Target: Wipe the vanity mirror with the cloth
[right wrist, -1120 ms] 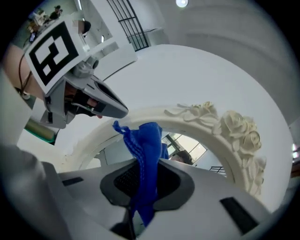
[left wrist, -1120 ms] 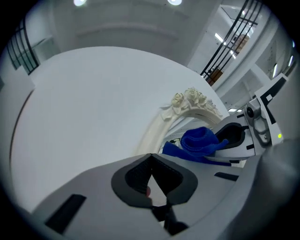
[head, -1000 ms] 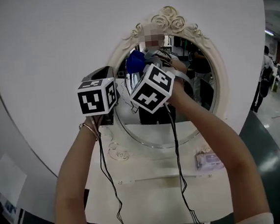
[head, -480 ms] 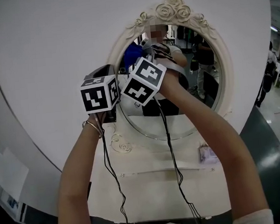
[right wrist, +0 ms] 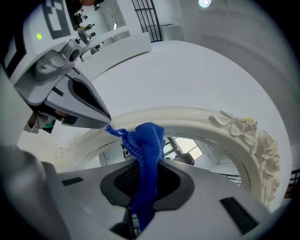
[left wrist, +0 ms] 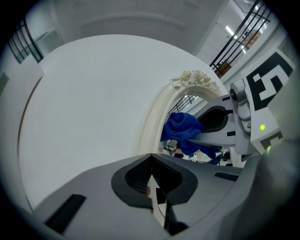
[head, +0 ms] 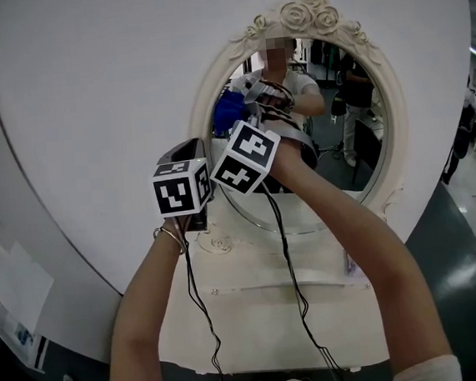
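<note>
Pinching a blue cloth [right wrist: 147,150] between its jaws, the right claw [right wrist: 149,187] is shut tight on the fabric. One bunch of it sticks out past the tips and the rest trails down between the pads. The right gripper view puts that bunch up against the vanity mirror [head: 346,141], close to the inside edge of the cream carved frame [head: 203,105]. From the head view, the cloth sits at the upper left of the oval glass, just beside the frame. The carved roses [head: 313,12] that crown the frame are well apart from it, up and to the right.

The left claw [left wrist: 154,185] has its jaws brought together with nothing between them. It hangs low on the left, just beside the lower left curve of the frame, and I cannot tell whether it touches. Its own view looks along the round white wall panel [head: 87,99] toward the frame, with the cloth and the other claw off to the right.

Both forearms reach up from below, and a thin bangle [head: 169,234] circles the left wrist. Black cables [head: 289,264] drop from the claws across the cream vanity surface [head: 259,317] under the mirror. The glass reflects the person, the cloth and a bright hall behind.
</note>
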The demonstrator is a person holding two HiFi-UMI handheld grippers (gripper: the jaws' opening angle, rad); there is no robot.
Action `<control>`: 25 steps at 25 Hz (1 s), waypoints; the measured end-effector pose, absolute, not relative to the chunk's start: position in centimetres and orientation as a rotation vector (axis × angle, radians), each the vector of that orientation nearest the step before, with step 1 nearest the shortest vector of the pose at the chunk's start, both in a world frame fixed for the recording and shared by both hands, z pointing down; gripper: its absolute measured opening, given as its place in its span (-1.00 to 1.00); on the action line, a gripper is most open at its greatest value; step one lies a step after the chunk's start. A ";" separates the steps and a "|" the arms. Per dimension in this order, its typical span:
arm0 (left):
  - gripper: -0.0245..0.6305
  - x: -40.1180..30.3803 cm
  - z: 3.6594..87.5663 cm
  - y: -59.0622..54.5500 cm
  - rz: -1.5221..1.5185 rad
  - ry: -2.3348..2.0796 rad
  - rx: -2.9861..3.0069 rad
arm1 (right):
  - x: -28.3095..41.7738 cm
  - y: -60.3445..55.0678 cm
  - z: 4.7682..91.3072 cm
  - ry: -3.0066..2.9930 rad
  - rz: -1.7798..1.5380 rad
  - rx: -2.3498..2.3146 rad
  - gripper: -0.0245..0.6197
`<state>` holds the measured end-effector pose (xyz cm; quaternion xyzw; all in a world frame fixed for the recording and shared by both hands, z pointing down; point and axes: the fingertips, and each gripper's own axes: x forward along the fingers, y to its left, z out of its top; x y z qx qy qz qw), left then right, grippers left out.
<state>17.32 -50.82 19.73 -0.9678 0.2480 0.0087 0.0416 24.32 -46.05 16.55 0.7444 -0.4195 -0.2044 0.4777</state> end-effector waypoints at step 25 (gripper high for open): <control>-0.92 15.4 38.0 -50.6 -0.153 0.833 -3.066 | 22.7 -47.2 35.7 -1.161 -0.408 1.588 -0.72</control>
